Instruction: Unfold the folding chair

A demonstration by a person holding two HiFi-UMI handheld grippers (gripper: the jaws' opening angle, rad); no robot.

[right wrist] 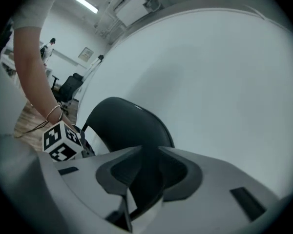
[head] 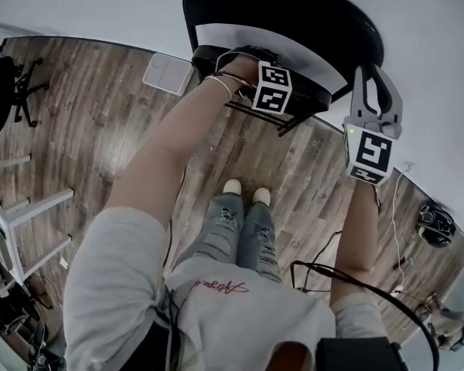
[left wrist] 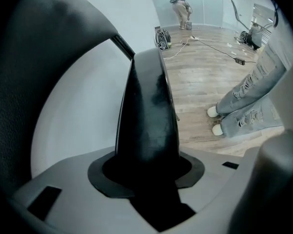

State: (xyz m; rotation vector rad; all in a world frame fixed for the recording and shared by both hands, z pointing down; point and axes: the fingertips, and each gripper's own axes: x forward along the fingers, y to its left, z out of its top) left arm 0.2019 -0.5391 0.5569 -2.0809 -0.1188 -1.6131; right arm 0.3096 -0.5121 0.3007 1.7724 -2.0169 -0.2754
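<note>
The black folding chair leans folded against the white wall at the top of the head view. My left gripper points steeply down at its near edge. In the left gripper view the dark chair panel runs straight into the left gripper, whose jaws are shut on it. My right gripper hangs free just right of the chair, roughly level. Seen from the right gripper, the jaws stand a narrow slit apart with nothing between them. The curved chair back lies beyond.
The white wall is close behind the chair. The person's shoes stand on the wood floor just in front. A white square plate lies left of the chair. An office chair and white table legs are far left, with cables right.
</note>
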